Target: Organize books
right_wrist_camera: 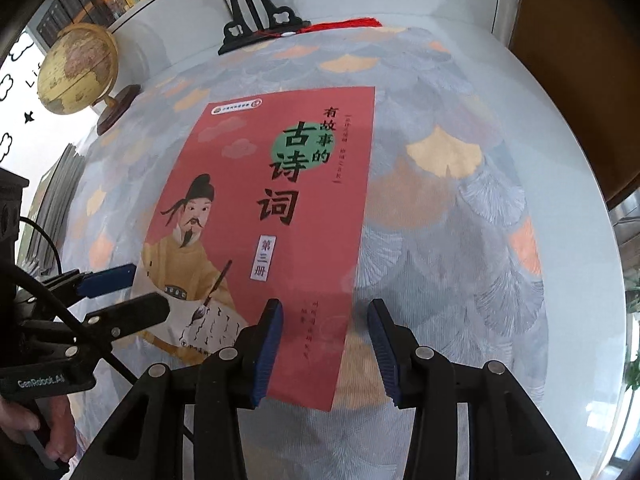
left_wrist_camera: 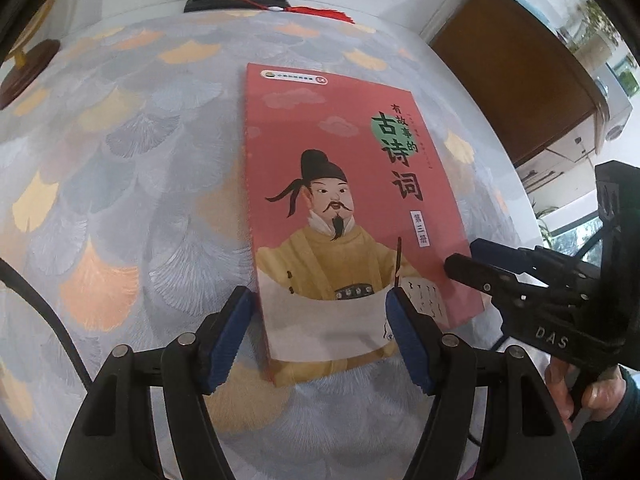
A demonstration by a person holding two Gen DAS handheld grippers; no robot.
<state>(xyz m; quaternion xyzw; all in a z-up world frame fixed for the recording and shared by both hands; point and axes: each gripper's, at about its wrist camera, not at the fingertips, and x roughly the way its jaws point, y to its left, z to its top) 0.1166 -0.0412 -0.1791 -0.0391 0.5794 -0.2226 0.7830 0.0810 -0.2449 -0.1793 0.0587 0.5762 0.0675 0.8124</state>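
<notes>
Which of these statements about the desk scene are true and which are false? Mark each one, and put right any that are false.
1. The red book lies closed, cover up, on the patterned tablecloth. True.
2. The left gripper is clamped shut on the book. False: its jaws are open, straddling the book's near left corner.
3. A globe stands at the table's far side. True.
4. The right gripper holds a pen. False: it is open and holds nothing.

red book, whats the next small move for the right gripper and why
Probably lower the right gripper onto the red book's right edge and close. The book lies flat on the table; both grippers are open, and the book's right edge already sits between the right gripper's pads.
</notes>
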